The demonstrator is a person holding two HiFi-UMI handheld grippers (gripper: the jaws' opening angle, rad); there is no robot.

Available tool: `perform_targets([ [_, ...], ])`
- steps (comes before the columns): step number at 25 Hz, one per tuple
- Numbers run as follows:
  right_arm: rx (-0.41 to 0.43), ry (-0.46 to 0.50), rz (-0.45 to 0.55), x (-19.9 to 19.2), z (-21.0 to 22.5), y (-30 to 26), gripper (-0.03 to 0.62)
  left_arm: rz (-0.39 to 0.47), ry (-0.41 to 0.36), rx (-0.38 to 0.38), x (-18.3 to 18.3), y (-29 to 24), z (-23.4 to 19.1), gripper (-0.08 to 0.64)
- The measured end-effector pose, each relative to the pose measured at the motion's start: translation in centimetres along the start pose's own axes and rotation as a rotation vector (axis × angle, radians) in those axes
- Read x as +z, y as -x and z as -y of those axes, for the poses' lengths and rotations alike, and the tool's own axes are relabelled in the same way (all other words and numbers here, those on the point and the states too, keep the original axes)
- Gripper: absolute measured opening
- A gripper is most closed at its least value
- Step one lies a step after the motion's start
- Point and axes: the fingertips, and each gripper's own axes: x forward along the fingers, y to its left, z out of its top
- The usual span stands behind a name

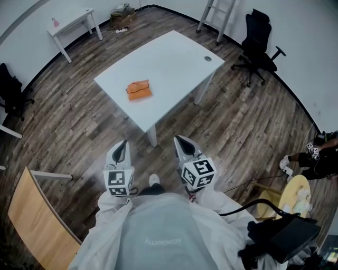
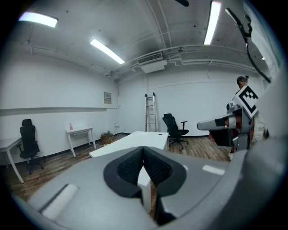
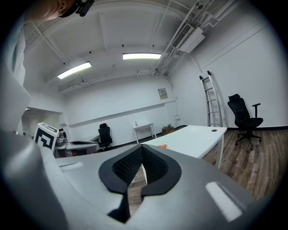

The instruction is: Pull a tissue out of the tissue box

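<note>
An orange tissue box (image 1: 139, 90) lies on the white table (image 1: 174, 58), near its front left part. Both grippers hang over the wooden floor, well short of the table. My left gripper (image 1: 122, 144) is shut with nothing in it, its tips touching in the left gripper view (image 2: 143, 156). My right gripper (image 1: 181, 140) is also shut and empty, seen closed in the right gripper view (image 3: 141, 154). In the right gripper view the tissue box (image 3: 162, 146) shows as a small orange spot on the table (image 3: 193, 137). The left gripper view shows the table (image 2: 135, 141) ahead.
A black office chair (image 1: 259, 45) and a ladder (image 1: 216, 16) stand beyond the table. A small white side table (image 1: 71, 26) is at the back left. A wooden board (image 1: 37, 221) leans at the lower left. A round yellow stool (image 1: 296, 195) and cables lie at the right.
</note>
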Motion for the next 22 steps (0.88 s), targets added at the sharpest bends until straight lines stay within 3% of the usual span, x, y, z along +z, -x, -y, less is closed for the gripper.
perform_targets([
  [22, -0.05, 0.012, -0.004, 1.8, 1.2, -7.5, 0.002, 0.016, 0.011, -0.043, 0.7, -6.5, -5.6, 0.0],
])
